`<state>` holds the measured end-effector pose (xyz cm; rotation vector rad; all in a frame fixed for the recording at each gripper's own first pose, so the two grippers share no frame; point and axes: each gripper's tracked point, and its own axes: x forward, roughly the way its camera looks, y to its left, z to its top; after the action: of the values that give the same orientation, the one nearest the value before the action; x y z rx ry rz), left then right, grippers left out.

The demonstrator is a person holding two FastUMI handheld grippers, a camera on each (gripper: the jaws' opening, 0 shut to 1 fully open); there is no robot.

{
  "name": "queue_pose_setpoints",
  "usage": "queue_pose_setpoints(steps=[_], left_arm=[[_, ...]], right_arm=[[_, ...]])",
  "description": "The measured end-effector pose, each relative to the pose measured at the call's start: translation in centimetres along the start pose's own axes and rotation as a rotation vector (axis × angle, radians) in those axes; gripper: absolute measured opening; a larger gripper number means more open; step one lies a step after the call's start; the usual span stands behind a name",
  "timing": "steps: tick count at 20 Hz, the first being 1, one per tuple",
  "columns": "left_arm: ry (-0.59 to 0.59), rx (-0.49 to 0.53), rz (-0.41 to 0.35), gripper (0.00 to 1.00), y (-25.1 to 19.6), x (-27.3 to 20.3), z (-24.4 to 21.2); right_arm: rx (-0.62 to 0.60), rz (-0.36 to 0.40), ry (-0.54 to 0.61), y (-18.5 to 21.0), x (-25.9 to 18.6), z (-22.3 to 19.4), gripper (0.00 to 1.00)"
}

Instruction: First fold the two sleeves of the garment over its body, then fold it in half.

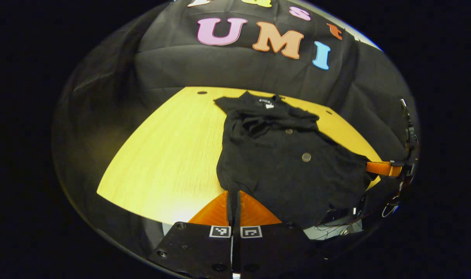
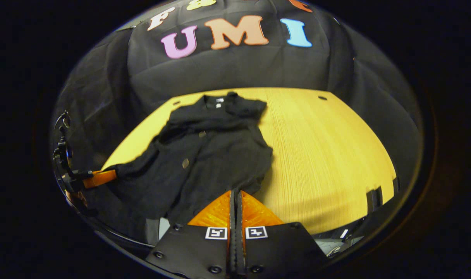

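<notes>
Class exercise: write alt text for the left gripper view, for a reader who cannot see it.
A black buttoned garment lies crumpled on a yellow wooden table, sleeves bunched over its body, its near hem pinched in the closed left tongs at the bottom. The right tongs grip the hem at the garment's right edge.

Each gripper (image 1: 234, 197) (image 2: 235, 195) carries a black screw-studded plate with two square black-and-white markers, and thin cables (image 2: 63, 155) trail behind it.
</notes>
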<state>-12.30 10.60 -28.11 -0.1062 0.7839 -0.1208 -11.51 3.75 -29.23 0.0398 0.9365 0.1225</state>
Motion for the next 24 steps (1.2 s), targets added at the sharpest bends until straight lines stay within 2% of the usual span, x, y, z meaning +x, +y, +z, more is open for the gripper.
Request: queue_pose_setpoints(steps=[5, 9, 16, 19, 20, 24], left_arm=[[-0.143, -0.007, -0.005, 0.00, -0.5, 2.4, 10.3], [-0.188, -0.006, 0.009, 0.00, 0.0, 5.0, 15.1], [-0.207, 0.025, 0.042, 0.00, 1.3, 9.7, 19.8], [-0.209, 0.038, 0.051, 0.00, 1.7, 11.8, 21.3], [-0.210, 0.041, 0.052, 0.00, 1.9, 12.5, 21.8], [-0.179, 0.036, 0.087, 0.00, 2.9, 16.5, 22.9]], right_arm=[[-0.026, 0.055, -0.126, 1.4, 1.4, 10.1, 0.03], [-0.019, 0.077, -0.172, 1.1, 3.2, 15.8, 0.03], [0.015, 0.066, -0.241, -0.8, 6.6, 23.6, 0.03], [0.024, 0.063, -0.234, -1.5, 8.9, 25.7, 0.00], [0.022, 0.061, -0.232, -1.8, 9.8, 26.3, 0.03], [0.026, 0.062, -0.216, -2.8, 13.4, 28.8, 0.02]])
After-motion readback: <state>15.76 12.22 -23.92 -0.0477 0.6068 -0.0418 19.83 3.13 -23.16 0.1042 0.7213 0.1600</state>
